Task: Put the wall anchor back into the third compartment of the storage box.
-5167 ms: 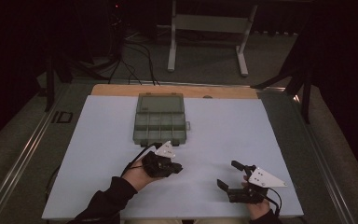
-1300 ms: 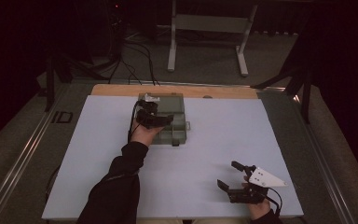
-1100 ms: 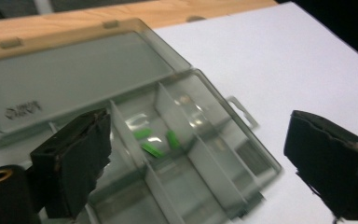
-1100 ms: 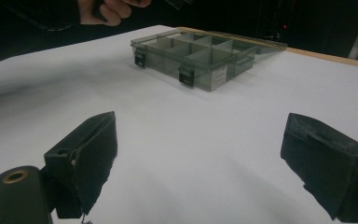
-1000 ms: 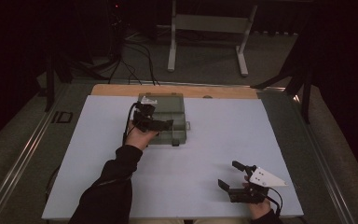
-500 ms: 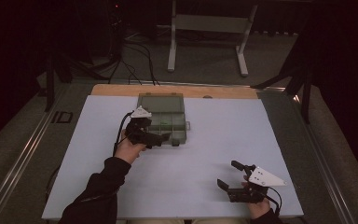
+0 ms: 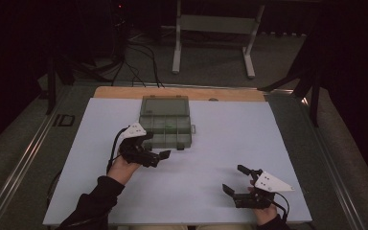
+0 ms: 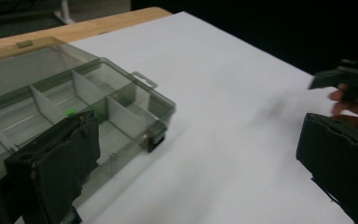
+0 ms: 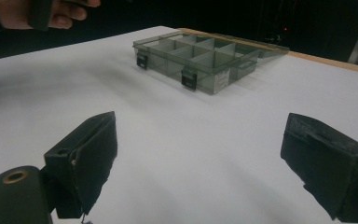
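A grey translucent compartment box [image 7: 165,125] lies at the back middle of the white table sheet [image 7: 211,143], its lid folded flat behind it. My left gripper [image 7: 157,147] hovers at the box's near left corner, open, with nothing between its jaws. In the left gripper view [image 8: 191,172] the box [image 8: 74,102] sits just beyond the left jaw, and a small green speck [image 8: 68,112] shows in one compartment. My right gripper [image 7: 235,179] rests near the front right edge, open and holding nothing. Seen from the right gripper view [image 9: 205,163], the box [image 9: 200,53] lies far ahead.
A wooden strip [image 7: 177,92] runs along the table's far edge. Beyond it stand a metal stand [image 7: 215,28] and cables on the floor. The other hand [image 9: 51,9] shows at the top left of the right gripper view.
My left gripper reached out over the box, then drew back toward the person to the box's near left corner. The right gripper has stayed in place.
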The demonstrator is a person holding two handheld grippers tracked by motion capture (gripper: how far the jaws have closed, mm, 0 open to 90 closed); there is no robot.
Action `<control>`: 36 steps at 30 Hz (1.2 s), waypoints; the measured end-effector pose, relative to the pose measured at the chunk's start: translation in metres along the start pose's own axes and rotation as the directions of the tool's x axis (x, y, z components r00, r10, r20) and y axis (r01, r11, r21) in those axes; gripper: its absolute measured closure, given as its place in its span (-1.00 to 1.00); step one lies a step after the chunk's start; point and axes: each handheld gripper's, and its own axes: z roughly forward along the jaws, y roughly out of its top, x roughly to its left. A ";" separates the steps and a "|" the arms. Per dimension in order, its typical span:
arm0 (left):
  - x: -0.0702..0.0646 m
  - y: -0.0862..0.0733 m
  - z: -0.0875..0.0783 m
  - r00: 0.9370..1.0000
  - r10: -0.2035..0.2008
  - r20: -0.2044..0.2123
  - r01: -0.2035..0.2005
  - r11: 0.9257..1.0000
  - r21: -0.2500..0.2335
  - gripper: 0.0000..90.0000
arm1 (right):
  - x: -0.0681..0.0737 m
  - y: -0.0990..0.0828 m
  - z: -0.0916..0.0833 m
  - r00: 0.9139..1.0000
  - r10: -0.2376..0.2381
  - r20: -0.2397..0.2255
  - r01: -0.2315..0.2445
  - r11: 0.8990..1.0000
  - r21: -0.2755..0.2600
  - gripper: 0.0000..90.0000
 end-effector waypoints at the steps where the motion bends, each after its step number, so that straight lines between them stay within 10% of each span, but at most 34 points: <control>1: -0.001 -0.001 -0.002 1.000 0.004 0.003 -0.004 1.000 0.000 -1.00 | 0.000 0.000 0.000 1.000 -0.002 -0.001 0.002 1.000 -0.001 -0.76; 36: -0.032 -0.086 -0.073 0.997 0.062 -0.042 -0.066 0.993 -0.101 -1.00 | 0.001 0.000 0.000 1.000 -0.007 -0.002 0.007 1.000 0.002 -0.76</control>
